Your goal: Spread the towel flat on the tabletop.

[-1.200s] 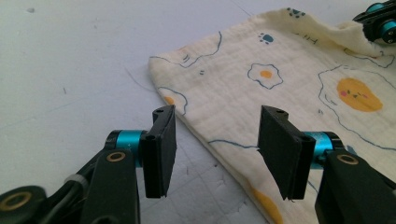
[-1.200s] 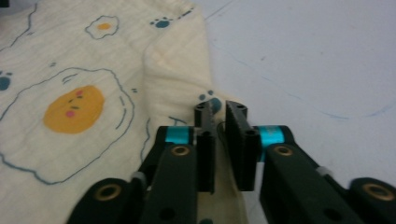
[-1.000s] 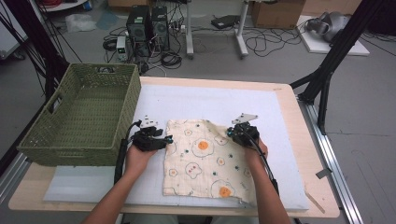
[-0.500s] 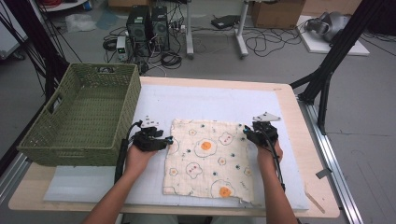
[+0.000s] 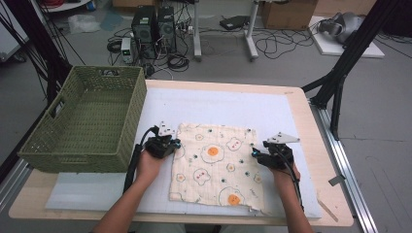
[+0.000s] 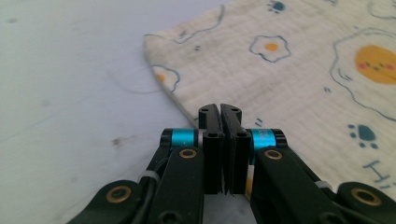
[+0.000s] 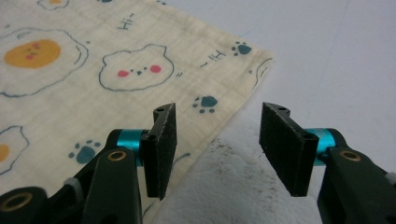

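A cream cloth (image 5: 214,165) printed with fried eggs and paw marks lies spread flat on the white mat (image 5: 218,104). My left gripper (image 5: 176,144) sits at the cloth's left edge. In the left gripper view its jaws have just closed together (image 6: 220,109) on the hem of the cloth (image 6: 289,79). My right gripper (image 5: 253,153) is at the cloth's right edge. Its jaws have just been opening and stand apart (image 7: 217,126), one over the cloth (image 7: 93,84), the other over bare mat, gripping nothing.
A green woven basket (image 5: 73,145) stands on the table's left side, close beside my left hand. The wooden table edge (image 5: 316,160) runs along the right of the mat. Black frame posts and cables stand on the floor beyond.
My right gripper has moved right, from the cloth's upper middle to its right edge, and opened. The left gripper has stayed in place and shut on the left edge.
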`<state>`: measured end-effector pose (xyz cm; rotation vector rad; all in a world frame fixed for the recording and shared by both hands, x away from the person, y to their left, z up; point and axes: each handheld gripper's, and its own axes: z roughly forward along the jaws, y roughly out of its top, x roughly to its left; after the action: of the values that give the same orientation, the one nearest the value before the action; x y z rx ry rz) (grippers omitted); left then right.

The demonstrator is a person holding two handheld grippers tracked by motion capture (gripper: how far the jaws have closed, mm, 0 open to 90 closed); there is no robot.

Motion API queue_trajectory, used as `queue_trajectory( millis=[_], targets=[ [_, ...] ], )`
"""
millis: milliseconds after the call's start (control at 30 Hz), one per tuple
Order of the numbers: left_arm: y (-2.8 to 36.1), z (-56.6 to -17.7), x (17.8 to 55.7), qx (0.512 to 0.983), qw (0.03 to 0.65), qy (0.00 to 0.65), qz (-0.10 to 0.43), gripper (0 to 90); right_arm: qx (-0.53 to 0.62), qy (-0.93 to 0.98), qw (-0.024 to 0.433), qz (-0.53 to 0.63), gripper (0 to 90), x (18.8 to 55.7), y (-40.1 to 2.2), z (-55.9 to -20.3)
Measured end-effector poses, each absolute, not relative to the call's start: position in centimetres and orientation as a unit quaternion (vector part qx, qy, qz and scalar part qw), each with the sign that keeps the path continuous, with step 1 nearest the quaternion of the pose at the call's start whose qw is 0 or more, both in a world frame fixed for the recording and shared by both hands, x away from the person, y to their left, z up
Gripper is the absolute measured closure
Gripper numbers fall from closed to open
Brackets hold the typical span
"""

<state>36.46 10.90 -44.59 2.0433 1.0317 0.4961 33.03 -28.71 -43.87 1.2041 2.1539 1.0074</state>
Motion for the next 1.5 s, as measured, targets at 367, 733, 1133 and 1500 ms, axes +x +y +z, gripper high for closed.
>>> queue_trajectory(
  millis=[367, 733, 1133, 1500],
  targets=[
    [12.9, -44.5, 36.9, 0.771, 0.399, 0.451, 0.204, 71.8, 0.427, 0.799, 0.2, 0.374, 59.9, 34.3, -25.6, -45.0],
    [12.4, -44.5, 36.7, 0.776, 0.417, 0.442, 0.167, 50.5, 0.467, 0.776, 0.253, 0.341, 85.6, 35.5, -27.3, -44.7],
    [11.1, -44.6, 36.4, 0.806, 0.379, 0.401, 0.214, 86.4, 0.459, 0.77, 0.251, 0.365, 55.8, 33.8, -27.7, -43.9],
    [12.3, -44.0, 35.7, 0.784, 0.437, 0.409, 0.163, 42.5, 0.41, 0.814, 0.177, 0.371, 78.8, 30.3, -27.2, -44.7]
  ],
)
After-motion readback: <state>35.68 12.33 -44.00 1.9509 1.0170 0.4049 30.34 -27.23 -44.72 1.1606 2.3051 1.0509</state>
